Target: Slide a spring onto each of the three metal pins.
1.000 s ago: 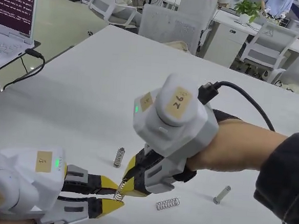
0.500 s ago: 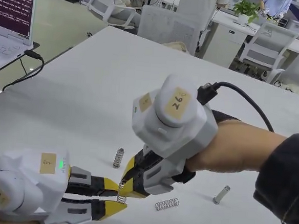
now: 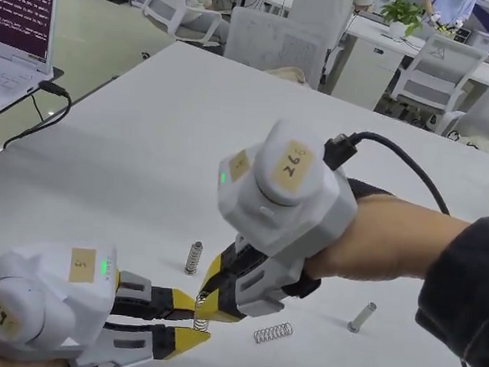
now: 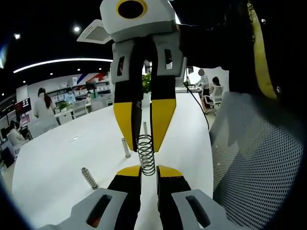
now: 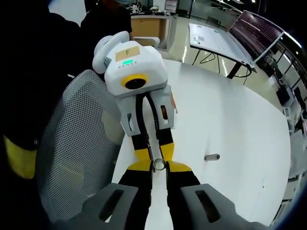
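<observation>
left gripper & right gripper meet tip to tip over the white table. both jaw pairs are nearly closed, and we see each pinching one end of the same small steel coil spring. an upright grey spring, a loose lying spring & a bare metal pin rest on the table nearby.

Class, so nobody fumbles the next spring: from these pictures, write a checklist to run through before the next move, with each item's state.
1. Grip of the left tongs: ok, the near end of the held spring sits between their tips.
2. Grip of the right tongs: ok, that spring's end ring sits between their tips.
3. Pin inside the held spring: cannot tell.
4. One sprung pin done: ok, upright on the table.
5. A spare spring ready: ok, lying loose.
6. A further pin free: ok, apart from both tongs.
</observation>
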Available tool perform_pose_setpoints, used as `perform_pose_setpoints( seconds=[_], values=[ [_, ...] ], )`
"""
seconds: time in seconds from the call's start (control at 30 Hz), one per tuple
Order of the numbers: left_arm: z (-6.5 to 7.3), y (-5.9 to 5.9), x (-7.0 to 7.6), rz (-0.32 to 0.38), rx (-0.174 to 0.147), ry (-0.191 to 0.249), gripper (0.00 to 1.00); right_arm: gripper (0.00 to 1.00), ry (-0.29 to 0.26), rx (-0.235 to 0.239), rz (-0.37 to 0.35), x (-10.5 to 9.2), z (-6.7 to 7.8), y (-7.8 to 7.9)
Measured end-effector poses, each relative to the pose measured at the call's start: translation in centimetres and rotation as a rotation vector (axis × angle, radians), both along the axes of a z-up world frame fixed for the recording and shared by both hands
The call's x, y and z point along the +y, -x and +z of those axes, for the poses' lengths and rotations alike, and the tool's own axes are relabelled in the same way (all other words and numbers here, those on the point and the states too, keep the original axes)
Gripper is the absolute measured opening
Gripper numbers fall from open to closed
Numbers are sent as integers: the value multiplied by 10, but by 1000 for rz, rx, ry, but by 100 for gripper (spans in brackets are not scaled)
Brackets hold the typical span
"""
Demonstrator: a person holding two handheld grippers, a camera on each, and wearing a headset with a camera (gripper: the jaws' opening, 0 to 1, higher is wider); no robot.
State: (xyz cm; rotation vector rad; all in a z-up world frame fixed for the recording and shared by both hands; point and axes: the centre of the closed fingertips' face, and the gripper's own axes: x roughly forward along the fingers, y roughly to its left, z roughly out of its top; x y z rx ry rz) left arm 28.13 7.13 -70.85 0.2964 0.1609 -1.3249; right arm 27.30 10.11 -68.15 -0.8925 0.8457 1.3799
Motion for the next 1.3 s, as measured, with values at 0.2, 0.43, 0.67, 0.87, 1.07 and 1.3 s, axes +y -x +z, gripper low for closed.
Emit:
perform_pose_setpoints(
  seconds=[0.2,0.43,0.67,0.87,1.07,1.3],
  values=[
    [-2,0,0,5,13,-2,12,7,-3,-5,-12,-4,1,-4],
    [-1,-2,6,30,29,14,21,7,-7,-7,-36,-12,2,-8],
    [1,-6,13,67,48,36,28,7,-19,-11,-76,-25,6,-13],
    [1,-8,16,83,51,43,32,7,-21,-15,-120,-41,9,-19],
    [1,-9,17,95,55,47,37,7,-27,-29,-161,-55,16,-26],
    [2,-10,19,109,65,58,46,7,-43,-56,-214,-72,29,-39]
  ],
)
